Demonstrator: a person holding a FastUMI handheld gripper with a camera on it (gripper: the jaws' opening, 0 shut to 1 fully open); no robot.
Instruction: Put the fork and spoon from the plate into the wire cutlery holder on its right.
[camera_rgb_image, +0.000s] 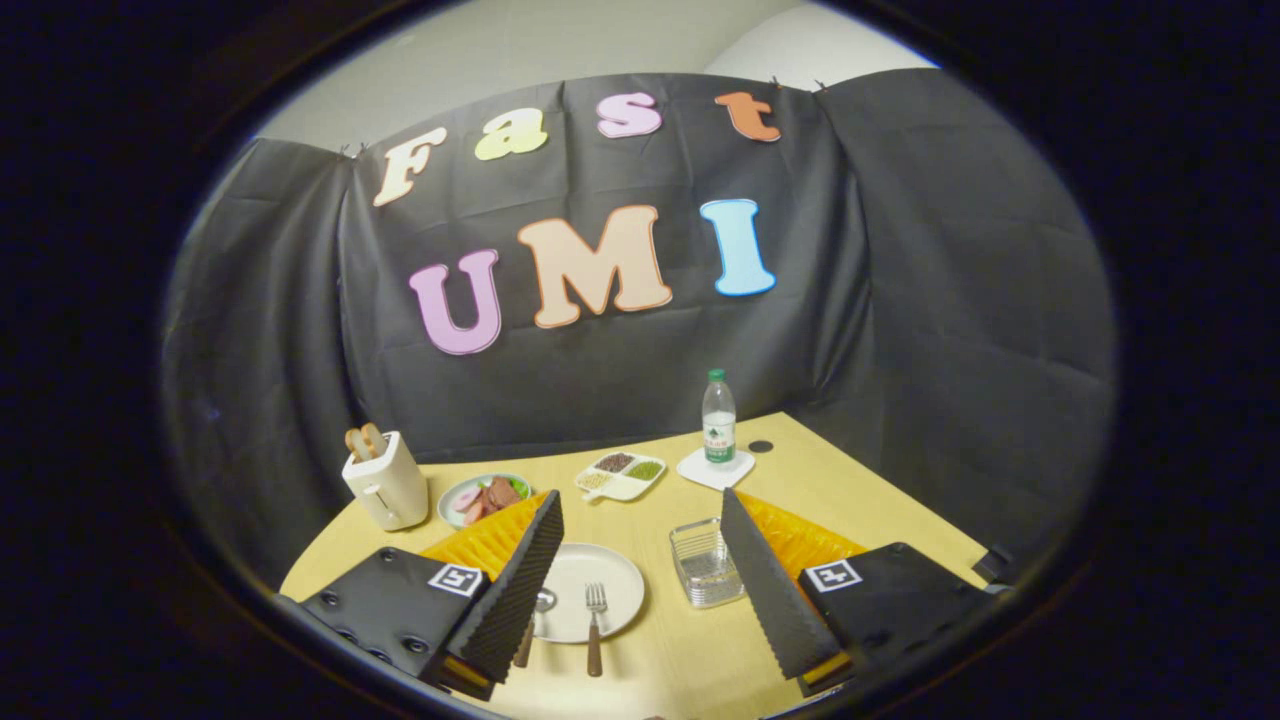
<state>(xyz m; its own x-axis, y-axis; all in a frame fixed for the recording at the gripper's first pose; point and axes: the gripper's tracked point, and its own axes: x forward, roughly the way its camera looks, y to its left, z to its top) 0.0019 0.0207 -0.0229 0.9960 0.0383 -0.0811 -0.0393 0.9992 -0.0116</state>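
A white round plate (610, 575) lies on the wooden table between my fingers, nearer the left one. A fork (595, 625) with a brown handle rests on the plate's right half, its handle sticking out over the near rim. A spoon (537, 612) lies to the fork's left, mostly hidden behind my left finger (515, 595). Just right of the plate stands the wire cutlery holder (705, 565), close to my right finger (770, 590). My gripper (640, 520) is open, held above the table with nothing between its fingers.
Beyond the plate stand a cream toaster (385, 480) with toast, a dish of food (485, 497), a divided snack tray (620, 474) and a water bottle (718, 420) on a white coaster. The black cloth wall closes the back and sides.
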